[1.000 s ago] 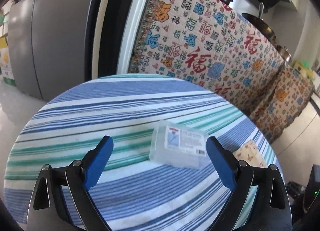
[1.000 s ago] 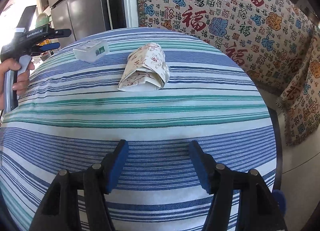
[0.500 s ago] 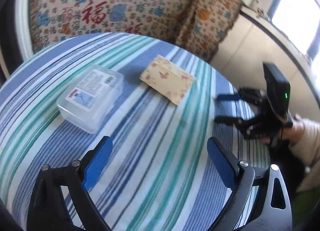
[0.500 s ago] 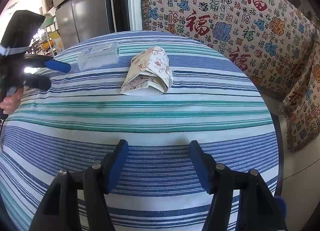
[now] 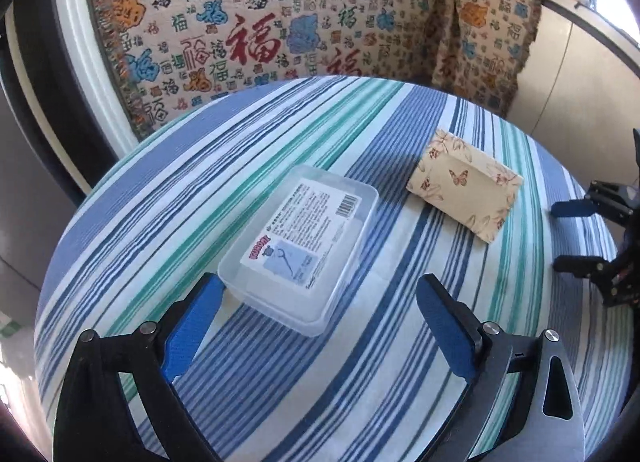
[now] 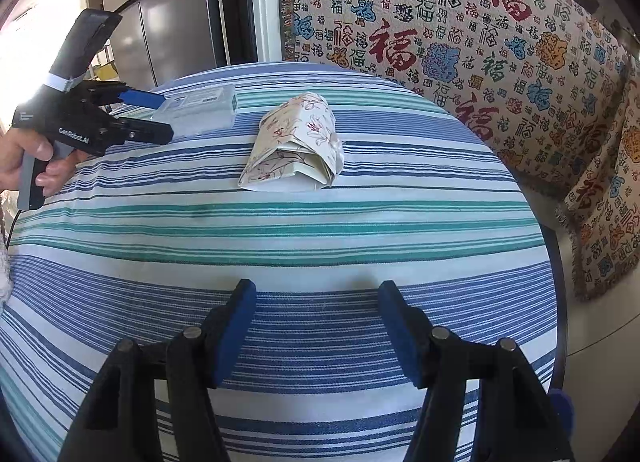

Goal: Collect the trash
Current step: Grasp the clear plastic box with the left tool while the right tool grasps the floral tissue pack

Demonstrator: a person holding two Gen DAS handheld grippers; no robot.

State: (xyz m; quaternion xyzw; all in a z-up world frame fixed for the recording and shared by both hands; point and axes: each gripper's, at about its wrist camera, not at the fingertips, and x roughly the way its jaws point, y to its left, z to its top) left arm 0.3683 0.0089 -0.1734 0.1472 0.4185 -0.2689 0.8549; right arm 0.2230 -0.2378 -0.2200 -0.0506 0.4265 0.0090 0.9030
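Blue-padded jaws of the left gripper [image 5: 316, 314] stand wide apart, with nothing pressed between them. The clear rectangular plastic box with a printed label [image 5: 304, 246] lies on the round table under a blue, green and white striped cloth [image 5: 168, 198], just ahead of this claw, its near corner between the two pads. The folded cream paper packet with a butterfly print [image 5: 466, 190] lies farther ahead and to the right. The right gripper [image 6: 314, 332] is also apart and empty; the packet [image 6: 296, 146] is well ahead of it, the box [image 6: 200, 108] far ahead to the left.
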